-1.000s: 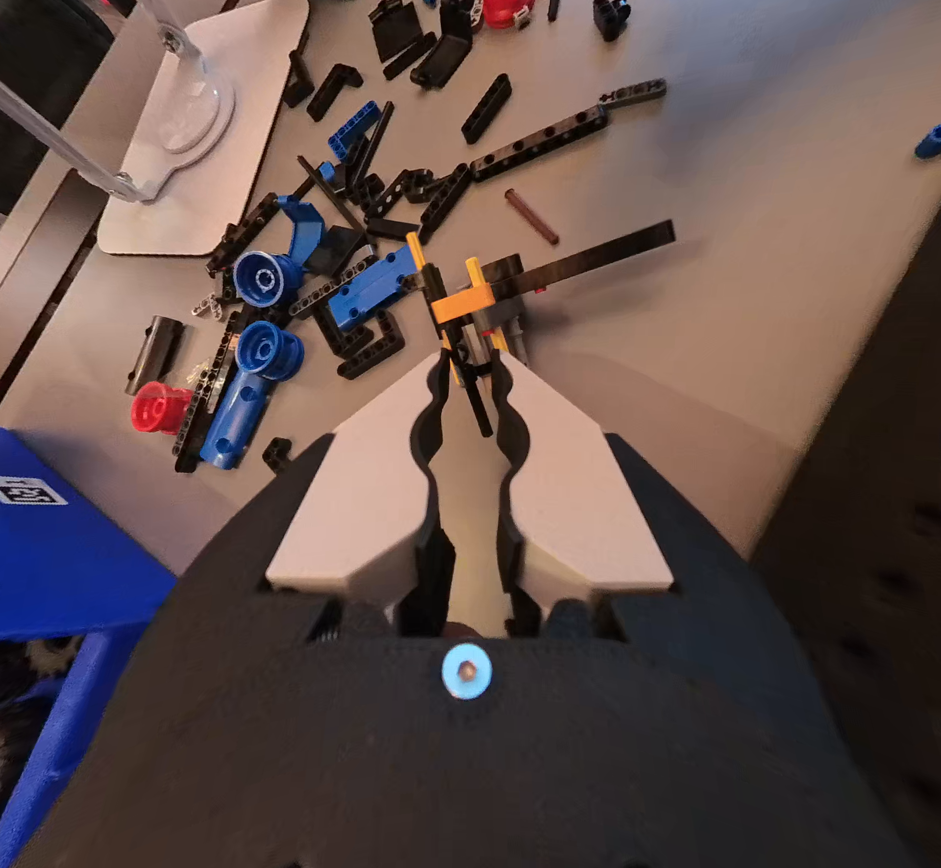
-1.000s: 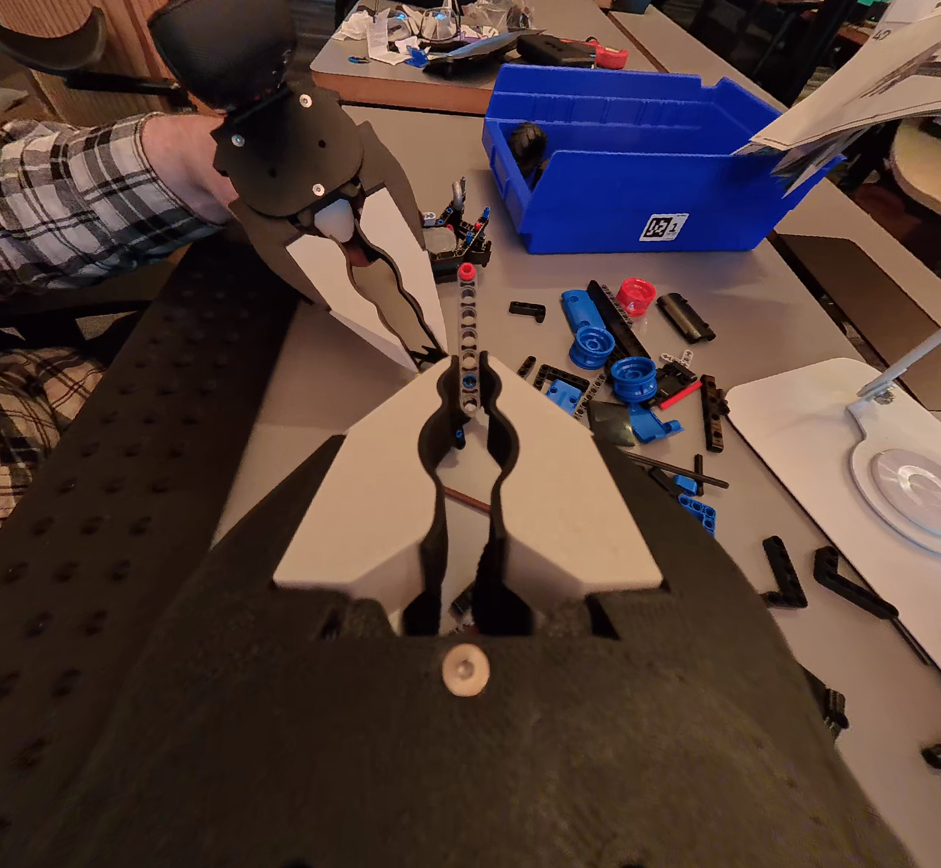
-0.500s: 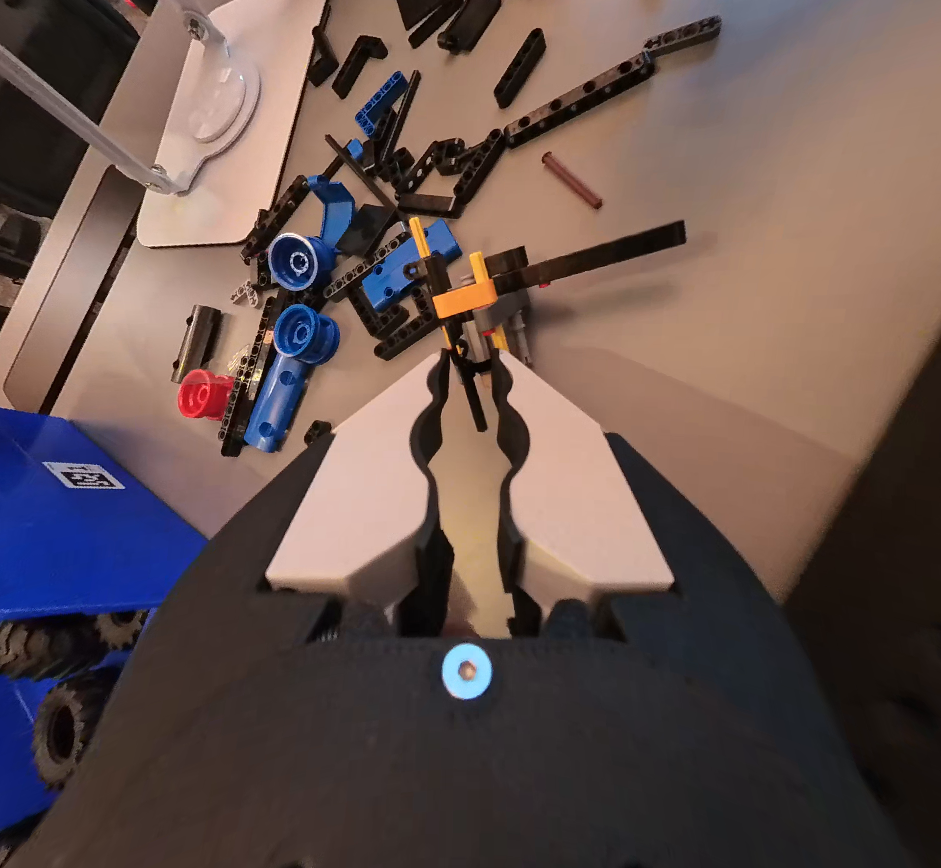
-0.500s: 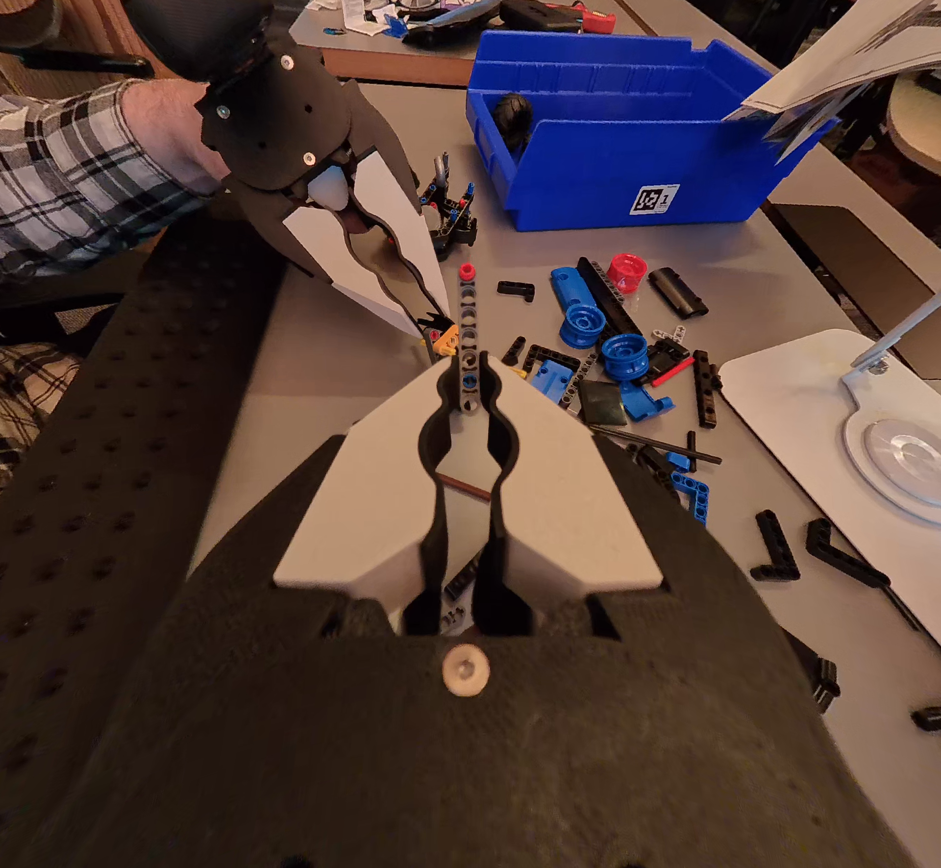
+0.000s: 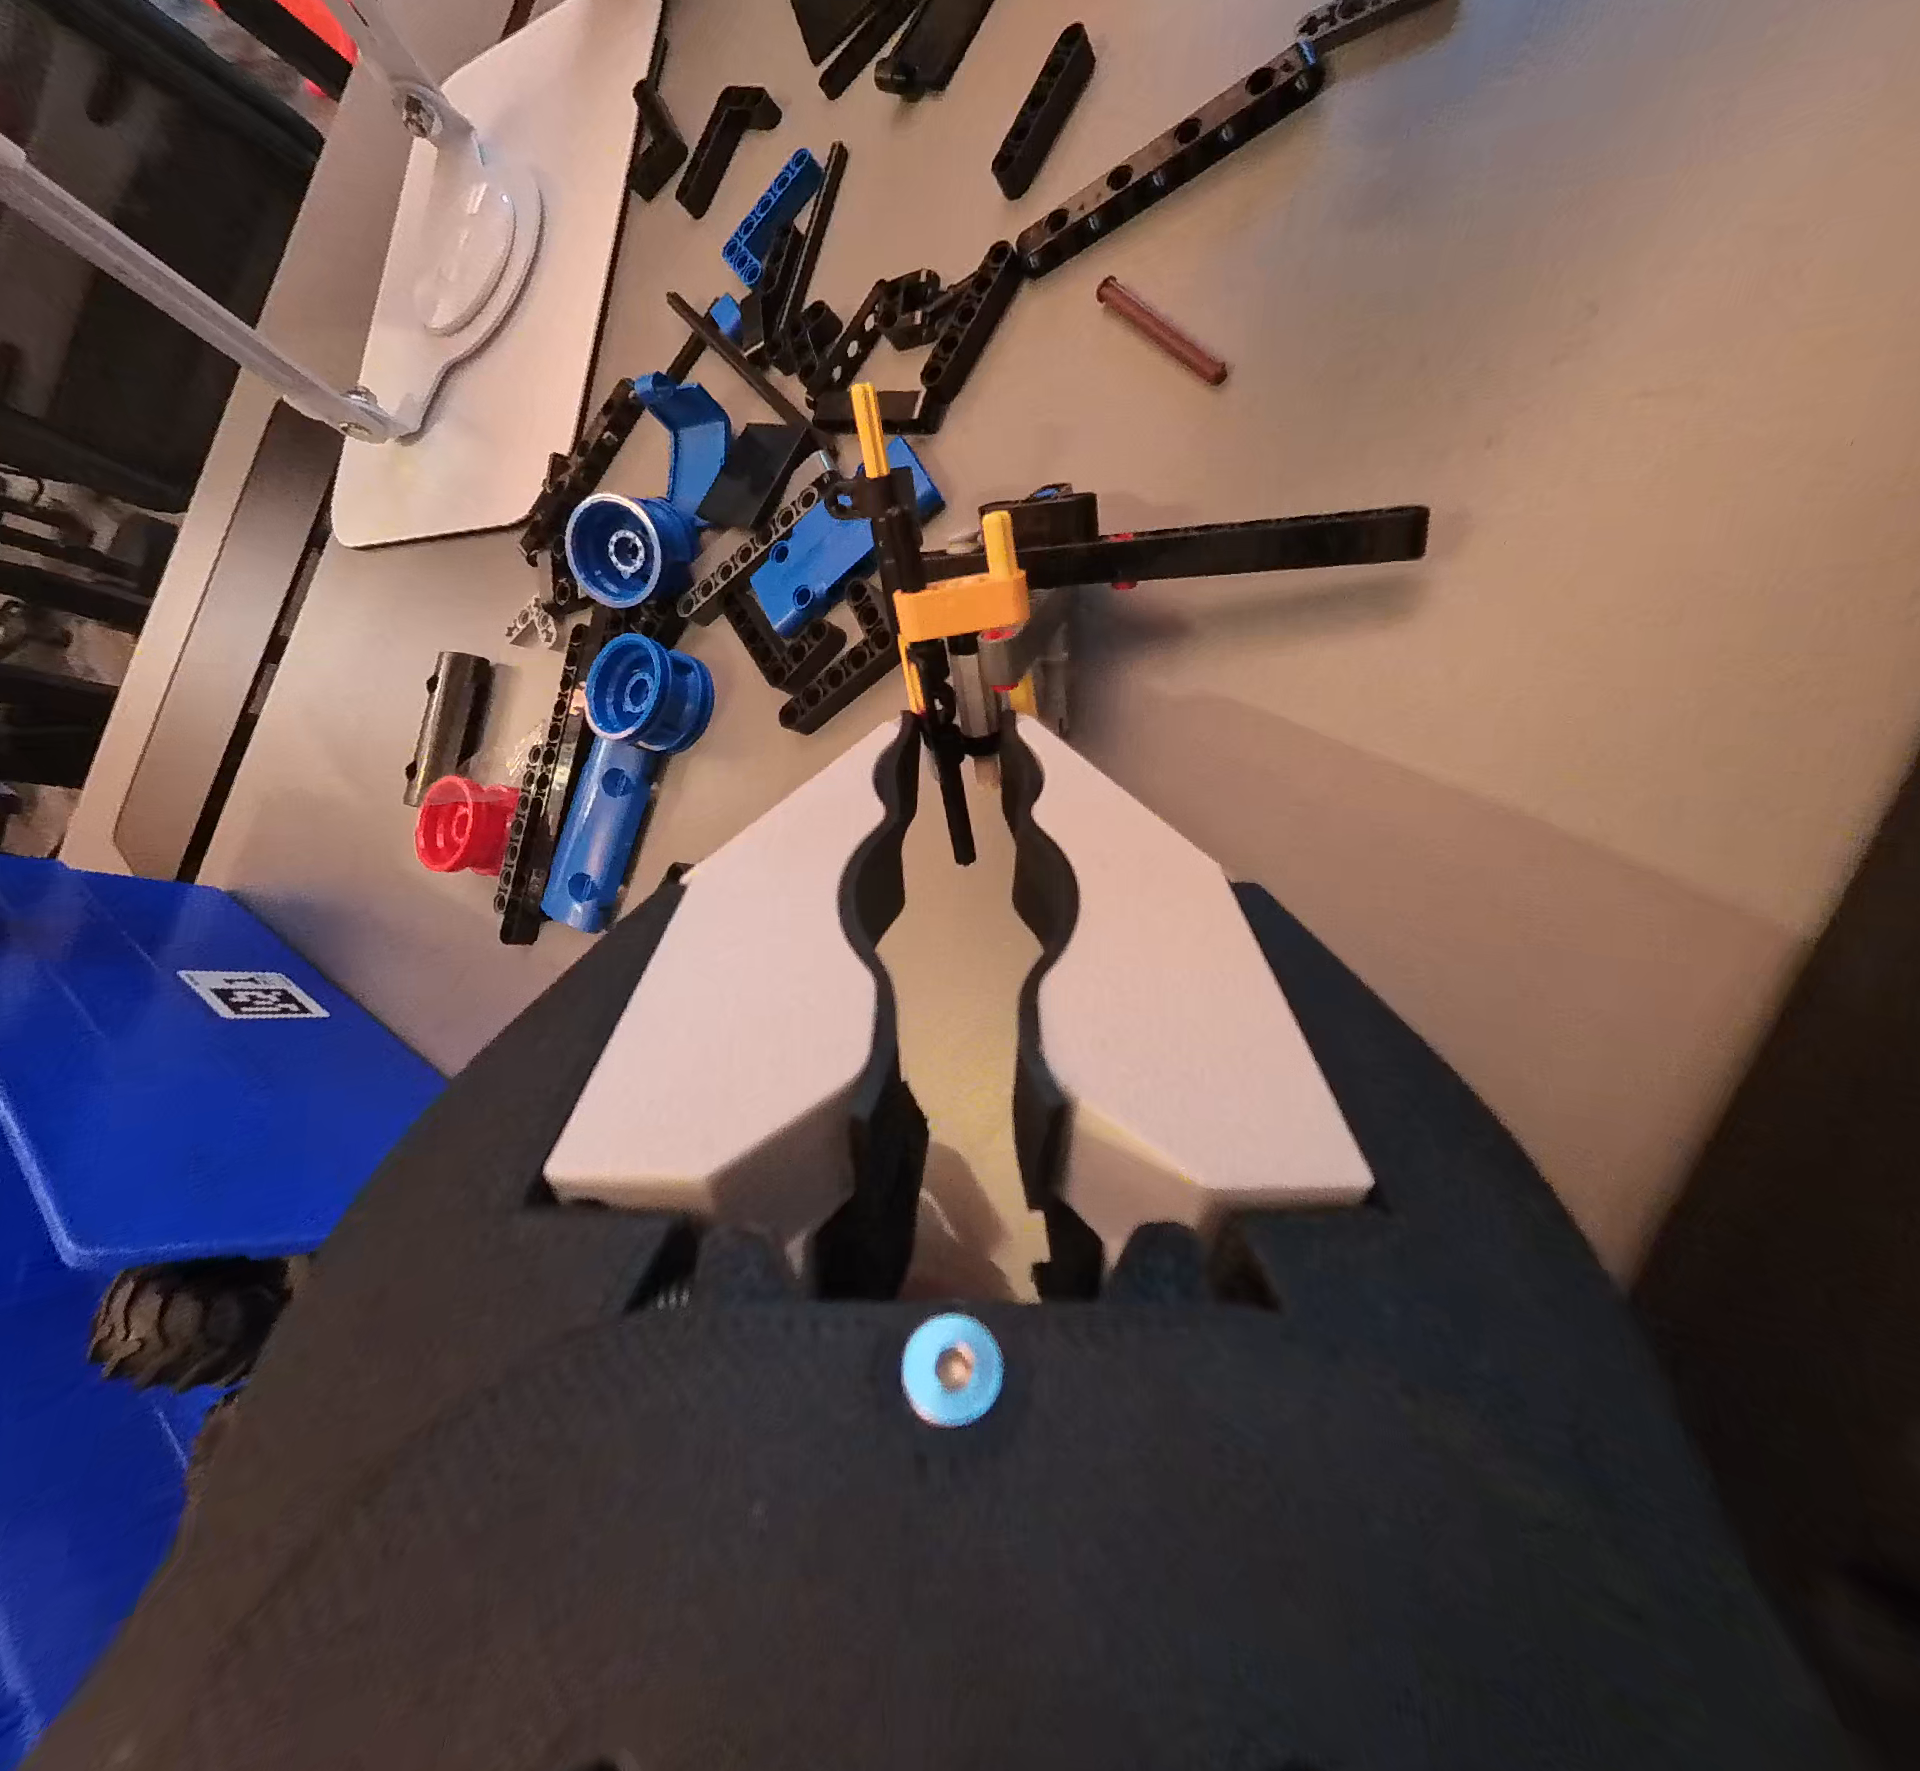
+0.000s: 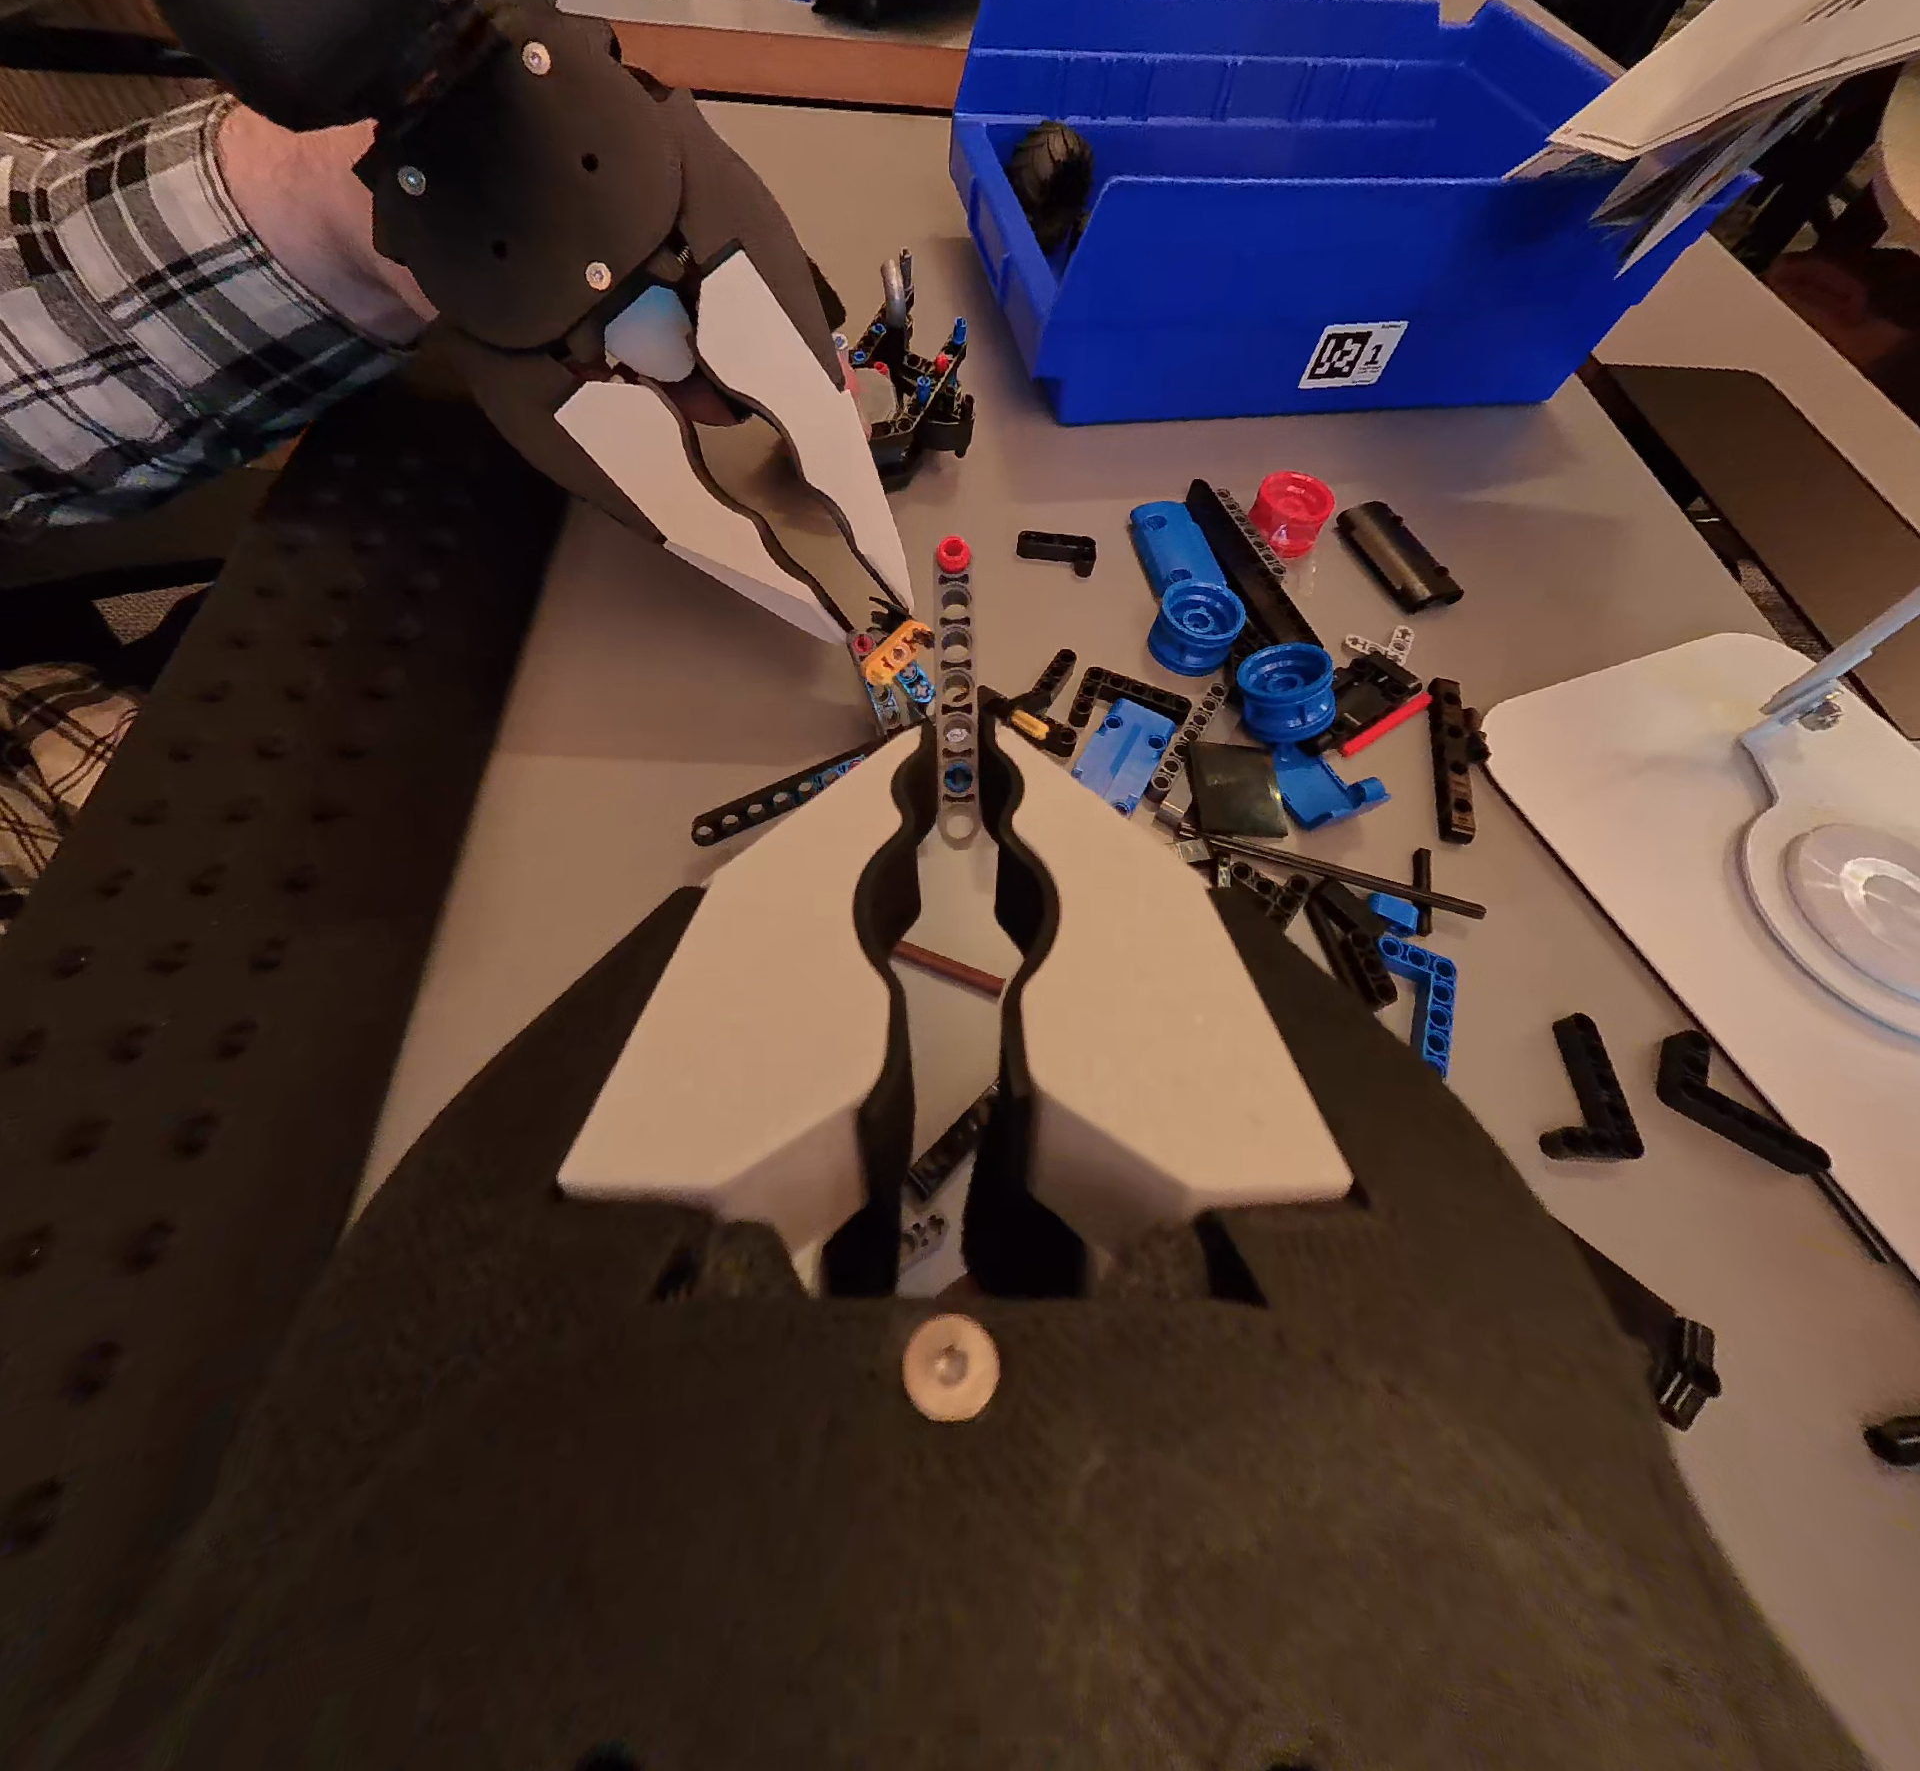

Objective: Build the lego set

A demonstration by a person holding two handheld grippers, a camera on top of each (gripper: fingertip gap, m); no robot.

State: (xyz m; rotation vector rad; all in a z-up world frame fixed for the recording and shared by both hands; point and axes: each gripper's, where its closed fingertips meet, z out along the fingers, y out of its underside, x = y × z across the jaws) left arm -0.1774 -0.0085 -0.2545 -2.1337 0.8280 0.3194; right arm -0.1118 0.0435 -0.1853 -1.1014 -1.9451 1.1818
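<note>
The left tool (image 5: 961,734) pinches a small orange-and-black assembly (image 5: 961,609), while the right tool (image 6: 956,745) clamps a grey beam (image 6: 954,682).

On the table lie two blue wheel hubs (image 6: 1197,625) (image 6: 1284,688), one red wheel hub (image 6: 1290,508), one blue bin (image 6: 1299,267) and two black L-shaped beams (image 6: 1595,1087) (image 6: 1730,1103).
</note>
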